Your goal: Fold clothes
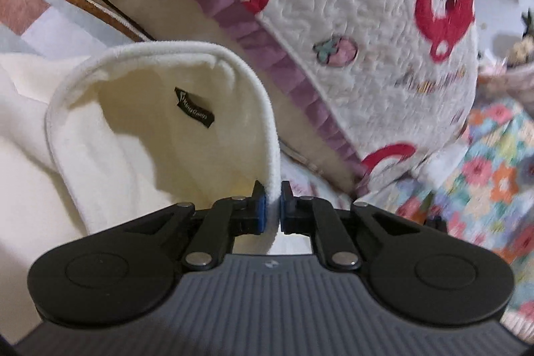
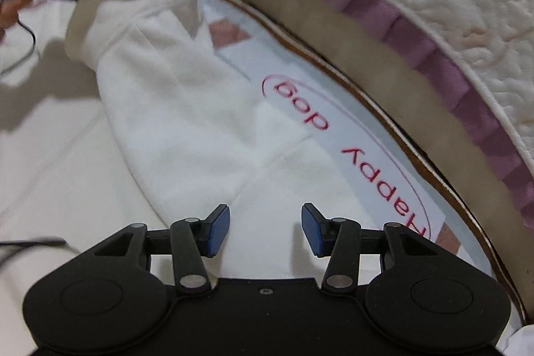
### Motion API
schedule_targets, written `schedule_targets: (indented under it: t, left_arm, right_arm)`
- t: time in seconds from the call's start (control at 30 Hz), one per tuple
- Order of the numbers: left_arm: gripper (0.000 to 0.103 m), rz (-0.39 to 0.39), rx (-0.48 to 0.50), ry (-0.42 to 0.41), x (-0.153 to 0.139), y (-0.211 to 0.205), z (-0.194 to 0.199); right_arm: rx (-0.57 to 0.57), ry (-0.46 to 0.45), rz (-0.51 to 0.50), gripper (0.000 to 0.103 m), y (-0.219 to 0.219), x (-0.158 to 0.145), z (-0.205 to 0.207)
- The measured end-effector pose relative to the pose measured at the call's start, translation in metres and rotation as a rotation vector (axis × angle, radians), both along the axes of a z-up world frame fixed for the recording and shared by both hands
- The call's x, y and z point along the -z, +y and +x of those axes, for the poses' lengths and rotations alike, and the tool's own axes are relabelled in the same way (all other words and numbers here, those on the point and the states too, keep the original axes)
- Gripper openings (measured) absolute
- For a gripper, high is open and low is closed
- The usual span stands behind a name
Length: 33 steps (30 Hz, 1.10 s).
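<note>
While the left gripper point(image 1: 273, 201) pinches the white garment's point(image 1: 140, 135) ribbed edge, the right gripper point(image 2: 265, 229), jaws wide, should grab its near hem.

The white garment point(image 1: 140, 135) is soft, matt fleece with a ribbed band along its opening and a glossy black woven label point(image 1: 194, 107) sewn inside. The left gripper point(image 1: 273, 189) and right gripper point(image 2: 265, 229) are matt black plastic with bright metal pivot pins and ridged blue rubbery pads point(image 2: 220, 231). Behind them, along the far edge of the smooth printed mat point(image 2: 333, 135), the quilted pillow point(image 1: 350, 5) is bumpy stitched cloth with a pleated purple frill.
</note>
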<state>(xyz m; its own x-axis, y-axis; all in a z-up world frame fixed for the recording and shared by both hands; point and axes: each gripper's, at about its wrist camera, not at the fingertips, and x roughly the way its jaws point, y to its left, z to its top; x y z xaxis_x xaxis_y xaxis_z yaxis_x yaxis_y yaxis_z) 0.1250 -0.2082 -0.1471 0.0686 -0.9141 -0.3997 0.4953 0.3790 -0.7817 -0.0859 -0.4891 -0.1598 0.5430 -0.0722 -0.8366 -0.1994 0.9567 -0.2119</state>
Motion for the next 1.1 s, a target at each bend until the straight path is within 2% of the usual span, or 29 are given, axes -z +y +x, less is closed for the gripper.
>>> schedule_targets:
  t: [0.07, 0.1, 0.13, 0.2, 0.23, 0.27, 0.3, 0.37, 0.43, 0.5, 0.6, 0.67, 0.77, 0.83, 0.9, 0.97, 1.0, 1.03, 1.07, 1.1]
  left_arm:
    - [0.01, 0.046, 0.051, -0.028, 0.001, -0.006, -0.004]
    - [0.021, 0.086, 0.098, -0.046, 0.002, -0.011, -0.007]
    - [0.028, 0.156, 0.16, -0.076, 0.003, -0.019, -0.01]
    - [0.036, 0.31, 0.239, -0.236, 0.005, -0.035, -0.026]
    - [0.037, 0.353, 0.263, -0.299, 0.007, -0.04, -0.033]
    - [0.036, 0.361, 0.272, -0.322, 0.009, -0.043, -0.038]
    - [0.029, 0.355, 0.264, -0.345, 0.007, -0.044, -0.04]
    - [0.007, 0.333, 0.234, -0.411, -0.004, -0.044, -0.042]
    - [0.006, 0.312, 0.204, -0.477, -0.015, -0.044, -0.043]
    - [0.006, 0.274, 0.167, -0.526, -0.03, -0.042, -0.043]
    - [0.006, 0.192, 0.13, -0.509, -0.052, -0.038, -0.033]
    - [0.006, 0.164, 0.125, -0.494, -0.055, -0.037, -0.033]
    - [0.006, 0.106, 0.127, -0.392, -0.039, -0.029, -0.03]
    - [0.006, 0.071, 0.128, -0.329, -0.026, -0.024, -0.029]
    - [0.006, 0.085, 0.127, -0.323, -0.018, -0.025, -0.028]
    - [0.006, 0.114, 0.125, -0.332, -0.012, -0.027, -0.028]
    - [0.006, 0.116, 0.124, -0.334, -0.01, -0.026, -0.027]
    - [0.006, 0.112, 0.122, -0.335, -0.009, -0.025, -0.027]
    - [0.006, 0.111, 0.121, -0.337, -0.009, -0.025, -0.027]
    - [0.006, 0.114, 0.121, -0.339, -0.01, -0.025, -0.026]
  right_arm:
    - [0.028, 0.003, 0.013, 0.052, -0.005, 0.004, 0.006]
    - [0.045, 0.004, 0.023, 0.052, -0.008, 0.005, 0.009]
    - [0.06, 0.007, 0.038, 0.052, -0.011, 0.006, 0.011]
    - [0.068, 0.029, 0.051, 0.052, -0.014, 0.011, 0.015]
    - [0.056, 0.044, 0.038, 0.052, -0.012, 0.014, 0.017]
    - [0.041, 0.049, 0.019, 0.052, -0.009, 0.015, 0.018]
    - [0.025, 0.054, 0.0, 0.053, -0.006, 0.017, 0.02]
    - [0.011, 0.057, -0.03, 0.056, -0.003, 0.019, 0.022]
    - [0.016, 0.053, -0.042, 0.066, -0.005, 0.02, 0.022]
    - [0.027, 0.057, -0.019, 0.066, -0.012, 0.018, 0.022]
    - [0.003, 0.042, -0.004, 0.065, -0.014, 0.006, 0.017]
    - [-0.01, 0.034, 0.005, 0.065, -0.017, -0.001, 0.015]
    - [0.003, 0.032, 0.02, 0.065, -0.026, 0.0, 0.02]
    - [0.006, 0.042, 0.031, 0.065, -0.029, 0.012, 0.023]
    - [0.009, 0.041, 0.052, 0.065, -0.033, 0.025, 0.023]
    - [0.037, 0.001, 0.119, 0.065, -0.041, 0.028, 0.021]
    - [0.054, -0.006, 0.159, 0.059, -0.044, 0.029, 0.019]
    - [0.05, -0.016, 0.186, 0.046, -0.046, 0.029, 0.016]
    - [0.042, -0.027, 0.203, 0.041, -0.045, 0.029, 0.012]
    - [0.035, -0.042, 0.195, 0.029, -0.041, 0.027, 0.009]
